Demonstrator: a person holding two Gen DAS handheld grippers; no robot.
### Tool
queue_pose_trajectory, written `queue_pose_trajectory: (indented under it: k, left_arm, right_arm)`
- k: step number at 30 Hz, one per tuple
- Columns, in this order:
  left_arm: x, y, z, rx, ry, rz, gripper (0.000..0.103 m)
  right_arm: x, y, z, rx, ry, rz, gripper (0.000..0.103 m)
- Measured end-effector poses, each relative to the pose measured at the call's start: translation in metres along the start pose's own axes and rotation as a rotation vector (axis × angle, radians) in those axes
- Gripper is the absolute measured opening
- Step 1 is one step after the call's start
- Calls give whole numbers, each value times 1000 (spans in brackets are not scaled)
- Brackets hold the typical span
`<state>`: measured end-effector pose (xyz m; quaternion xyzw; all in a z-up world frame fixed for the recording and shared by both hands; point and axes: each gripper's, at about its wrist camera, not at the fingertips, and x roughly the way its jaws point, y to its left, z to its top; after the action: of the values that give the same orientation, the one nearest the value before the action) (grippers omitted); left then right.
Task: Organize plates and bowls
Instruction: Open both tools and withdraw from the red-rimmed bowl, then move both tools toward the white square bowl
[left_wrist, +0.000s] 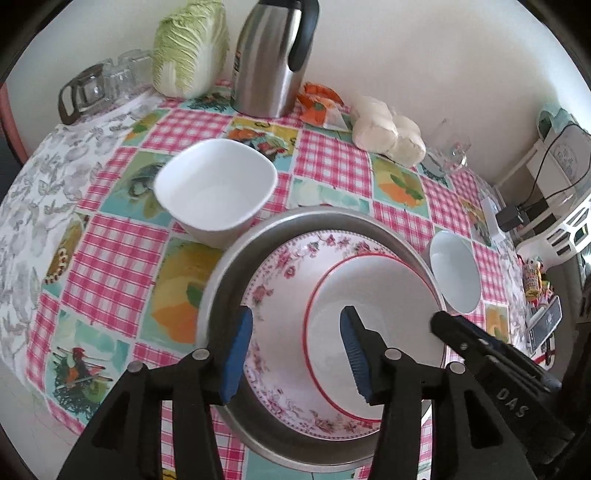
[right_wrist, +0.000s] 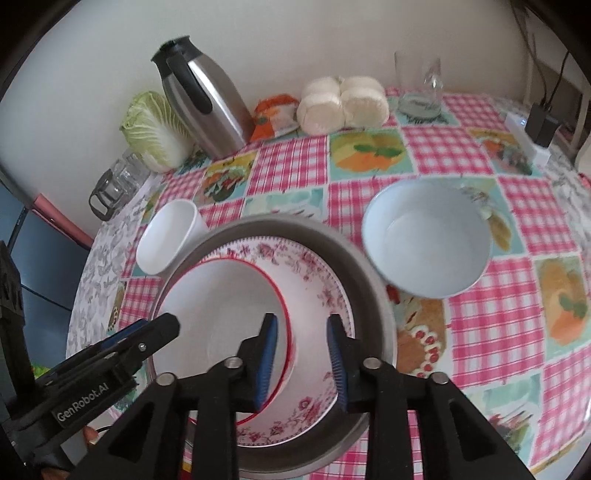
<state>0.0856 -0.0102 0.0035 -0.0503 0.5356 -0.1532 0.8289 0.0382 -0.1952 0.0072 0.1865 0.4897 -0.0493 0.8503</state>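
Your left hand-held gripper stands spread over the stack, one blue pad above the floral plate's rim at about nine o'clock, the other over the red-rimmed bowl; neither pad presses on anything. Your right hand-held gripper is likewise spread, straddling the bowl's rim at about three o'clock with nothing pinched. The bowl sits in the floral plate, and the plate sits in the large metal pan, all just below both hand-held grippers.

By the look of it, the nesting of this bowl is done and you are letting go. Two loose pieces remain on the surface: the square white bowl, touching or nearly touching the pan at about eleven o'clock, and the round pale bowl just beside the pan at about two o'clock. The next move calls for lifting clear of the rims without nudging the stack, then taking one of those bowls by its wall.

Farther back, against the wall, stand a cabbage, a steel jug and a bag of buns.

The near edge of the pan is hidden behind the gripper bodies. Whether the red-rimmed bowl lies level or tilted in the plate is hard to tell through the fisheye
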Motion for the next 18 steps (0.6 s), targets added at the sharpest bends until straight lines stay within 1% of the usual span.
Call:
queue_pose_trajectory:
  k: [1,2,3,4,5,6,8,10,13,15,17,18]
  left_arm:
    - [-1,2,0,-4,-8,10,53]
    - [-3,4,0,-9,-18,21,56]
    - [-3,6,0,-14,-27,33,63]
    - [-3,8,0,-19,-31,45,67]
    - [-2,10,0,-27,-25,62,67]
    - [-2,11,1,-29,-26,69,67]
    - [-4,12,3,-31,-40,79,68]
    - [-5,14,4,-32,-46,101,76]
    - [-6,14,5,-24,-49,142,77]
    - [-8,15,6,-16,-58,157,78]
    - [-7,18,5,-13,-63,177,87]
    - [-7,20,5,-20,-62,187,89]
  right_arm:
    - [-3,-1,1,-1,-8,-7,44]
    - [-5,-2,1,1,-14,-14,53]
    - [-8,-3,2,1,-20,-22,59]
    - [-9,-3,2,-2,-24,-29,60]
    - [-10,-3,2,-9,-29,-36,64]
    - [-11,-2,2,-16,-33,-42,71]
    - [-11,-2,1,-26,-35,-43,79]
    - [-9,-3,0,-27,-33,-40,80]
    - [-8,-6,0,-21,-32,-41,88]
    - [-9,-8,-1,-18,-36,-48,99]
    - [-9,-9,0,-9,-42,-53,103]
    - [-10,-10,0,-4,-46,-53,103]
